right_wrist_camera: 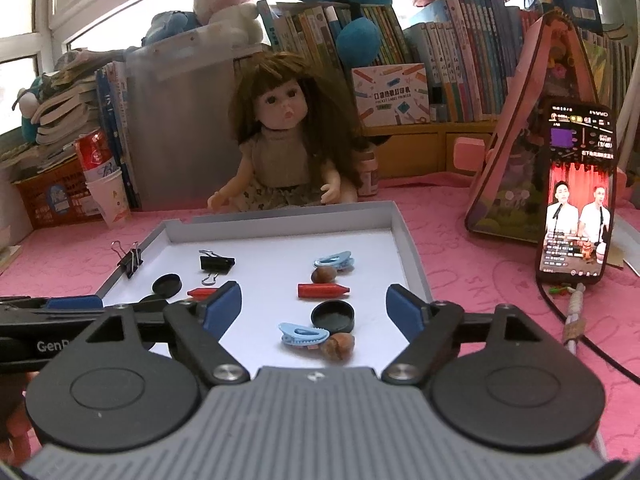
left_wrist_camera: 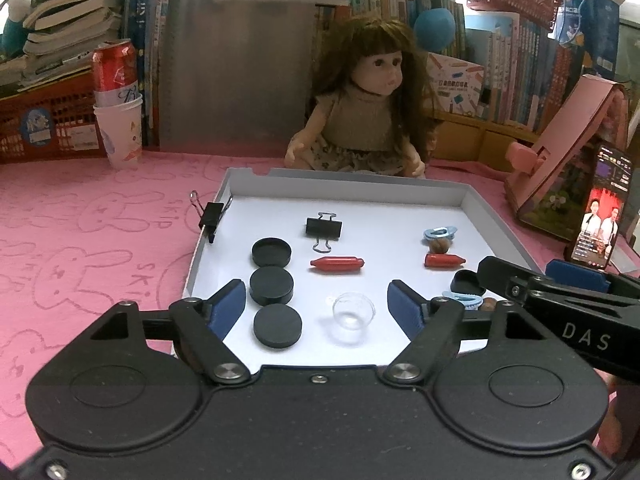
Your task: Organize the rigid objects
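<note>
A white tray (left_wrist_camera: 344,184) (right_wrist_camera: 280,220) lies on the pink cloth. In the left wrist view it holds three black round lids (left_wrist_camera: 272,286) in a column, a clear small cup (left_wrist_camera: 354,314), a binder clip (left_wrist_camera: 324,228), two red crayons (left_wrist_camera: 337,263) and a blue hair clip (left_wrist_camera: 440,234) with a nut. Another binder clip (left_wrist_camera: 211,216) grips the tray's left rim. My left gripper (left_wrist_camera: 318,312) stands open above the near lids and the cup, touching nothing. My right gripper (right_wrist_camera: 314,312) is open over a black lid (right_wrist_camera: 333,316), a blue clip (right_wrist_camera: 303,334) and a nut (right_wrist_camera: 339,346).
A doll (left_wrist_camera: 360,120) sits behind the tray. A phone (right_wrist_camera: 576,196) leans against a pink stand (right_wrist_camera: 520,140) at the right, with a cable (right_wrist_camera: 574,320) beside it. A red can in a paper cup (left_wrist_camera: 118,120) stands at the back left. Books line the rear.
</note>
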